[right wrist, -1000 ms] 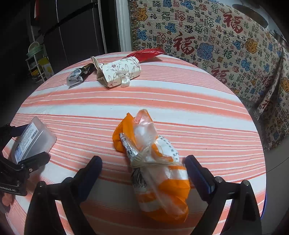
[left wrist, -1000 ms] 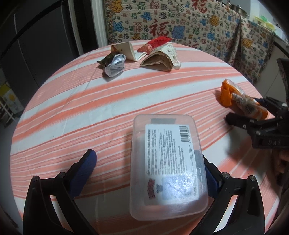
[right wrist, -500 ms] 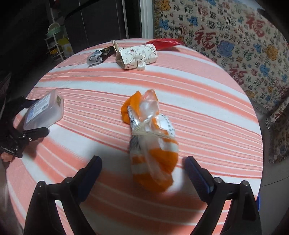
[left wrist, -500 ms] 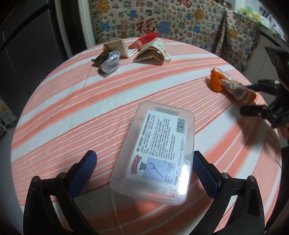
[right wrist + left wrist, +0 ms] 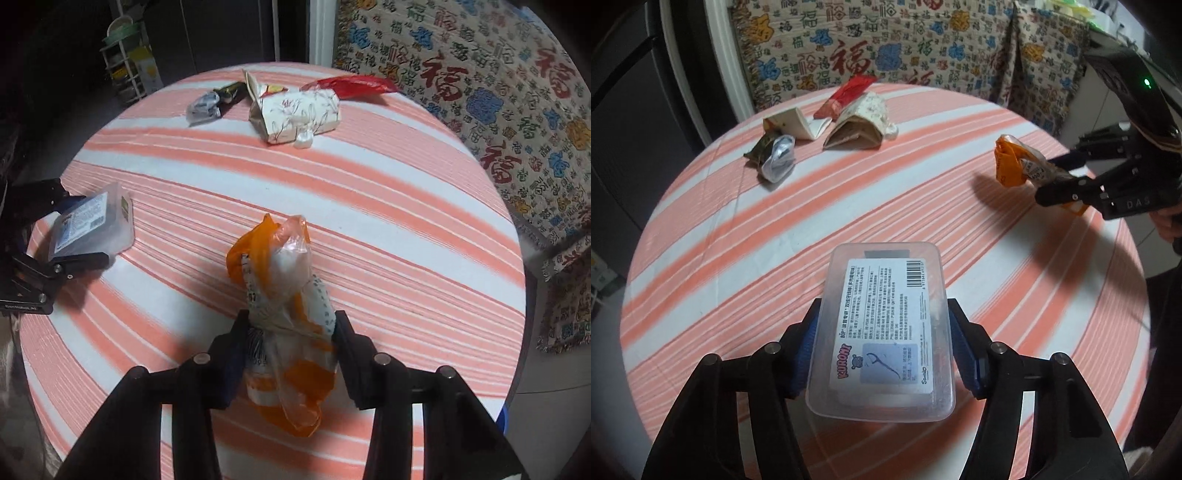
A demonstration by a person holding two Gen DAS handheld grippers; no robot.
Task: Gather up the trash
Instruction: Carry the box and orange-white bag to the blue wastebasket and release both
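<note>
My left gripper point(image 5: 882, 343) is shut on a clear plastic floss-pick box point(image 5: 882, 325) with a white label and holds it above the striped table. That box also shows at the left of the right wrist view point(image 5: 92, 225). My right gripper point(image 5: 290, 339) is shut on an orange and clear plastic bag point(image 5: 284, 295), lifted off the table. The bag point(image 5: 1015, 162) and right gripper point(image 5: 1067, 173) show at the right of the left wrist view.
The round table has an orange-and-white striped cloth point(image 5: 849, 206). At its far side lie a floral paper pouch point(image 5: 295, 110), a red wrapper point(image 5: 351, 85), a silver wrapper point(image 5: 203, 105) and a folded paper piece point(image 5: 790, 123). A patterned cloth point(image 5: 498, 92) hangs behind.
Both grippers closed from wide open: the left onto the plastic box, the right onto the orange bag. Both items now sit higher above the table.
</note>
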